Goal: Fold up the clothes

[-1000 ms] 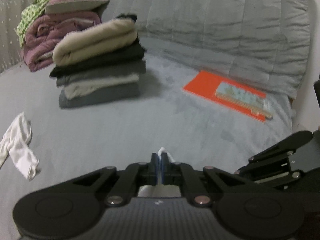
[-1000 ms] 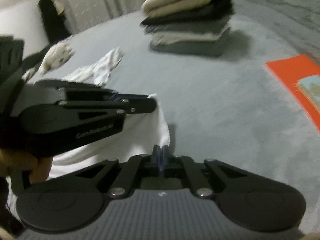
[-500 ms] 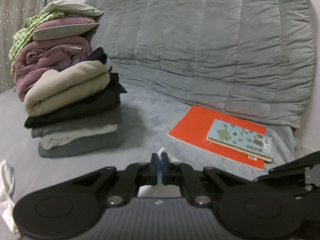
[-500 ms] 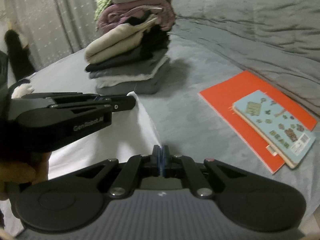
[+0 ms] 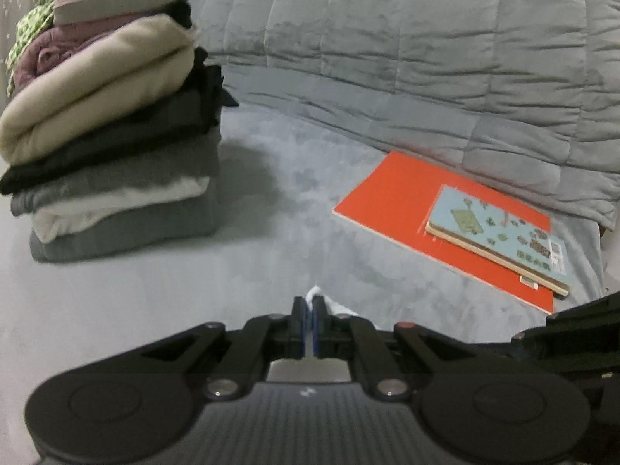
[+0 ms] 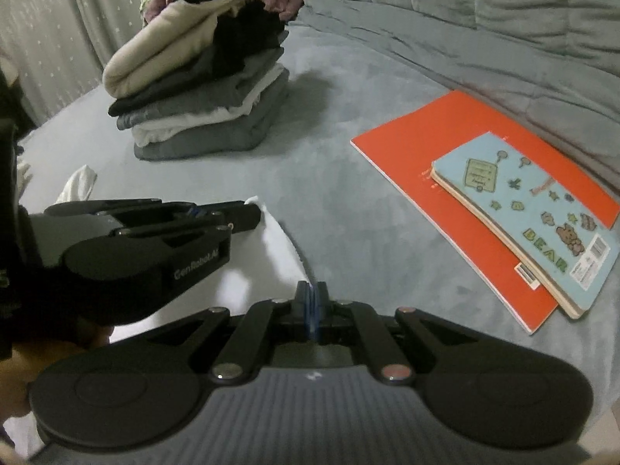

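White garment (image 6: 267, 255) held off grey bed, edge pinched at two points.

A bed covered by a grey sheet (image 5: 294, 178) is backed by a heaped grey quilted duvet (image 5: 426, 46), and a pale star-dotted curtain (image 6: 50, 27) is hung at the left.

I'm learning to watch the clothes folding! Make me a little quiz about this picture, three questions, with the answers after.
1. True or false: both grippers are clamped on the white cloth.
2. What lies on top of the orange book? A) a sock B) a light blue book C) a cup
3. Fill in: the top layer of the near pile of folded clothes is ____ coloured.

Key:
1. True: the left gripper and right gripper each pinch an edge.
2. B, the light blue book.
3. Cream.
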### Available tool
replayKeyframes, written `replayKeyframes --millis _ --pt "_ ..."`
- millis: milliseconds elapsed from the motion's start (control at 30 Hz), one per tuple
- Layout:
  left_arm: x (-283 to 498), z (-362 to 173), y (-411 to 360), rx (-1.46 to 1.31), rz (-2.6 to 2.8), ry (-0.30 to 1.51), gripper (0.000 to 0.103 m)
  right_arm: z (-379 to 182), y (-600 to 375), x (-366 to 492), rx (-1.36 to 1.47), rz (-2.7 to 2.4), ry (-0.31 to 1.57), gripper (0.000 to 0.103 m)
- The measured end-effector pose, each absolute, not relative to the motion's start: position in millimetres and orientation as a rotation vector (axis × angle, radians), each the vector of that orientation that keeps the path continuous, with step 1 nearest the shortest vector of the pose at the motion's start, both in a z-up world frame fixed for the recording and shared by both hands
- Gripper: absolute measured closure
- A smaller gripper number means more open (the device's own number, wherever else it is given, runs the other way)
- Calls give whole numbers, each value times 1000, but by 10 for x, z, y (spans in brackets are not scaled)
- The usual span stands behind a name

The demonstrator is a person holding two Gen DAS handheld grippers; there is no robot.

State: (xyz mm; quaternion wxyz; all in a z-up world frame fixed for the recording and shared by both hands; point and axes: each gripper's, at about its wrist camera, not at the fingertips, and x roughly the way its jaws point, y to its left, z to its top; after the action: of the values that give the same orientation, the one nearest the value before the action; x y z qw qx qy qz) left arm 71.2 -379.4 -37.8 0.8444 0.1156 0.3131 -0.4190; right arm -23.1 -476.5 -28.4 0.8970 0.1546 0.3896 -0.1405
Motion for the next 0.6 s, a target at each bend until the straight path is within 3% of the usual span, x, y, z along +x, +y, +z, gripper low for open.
replayKeyframes --millis 133,233,367,600 --pt "752 -374 -3735 215 -875 671 97 -274 -4774 -215 298 -325 814 89" --pt "764 -359 -3690 214 -865 678 93 -231 -4788 -225 313 -330 804 89" --pt "760 -325 -3572 203 -846 681 74 -163 -4738 -223 313 -319 791 89" --pt "754 -258 -3239 199 -802 692 71 -84 -4550 -177 287 -276 788 89"
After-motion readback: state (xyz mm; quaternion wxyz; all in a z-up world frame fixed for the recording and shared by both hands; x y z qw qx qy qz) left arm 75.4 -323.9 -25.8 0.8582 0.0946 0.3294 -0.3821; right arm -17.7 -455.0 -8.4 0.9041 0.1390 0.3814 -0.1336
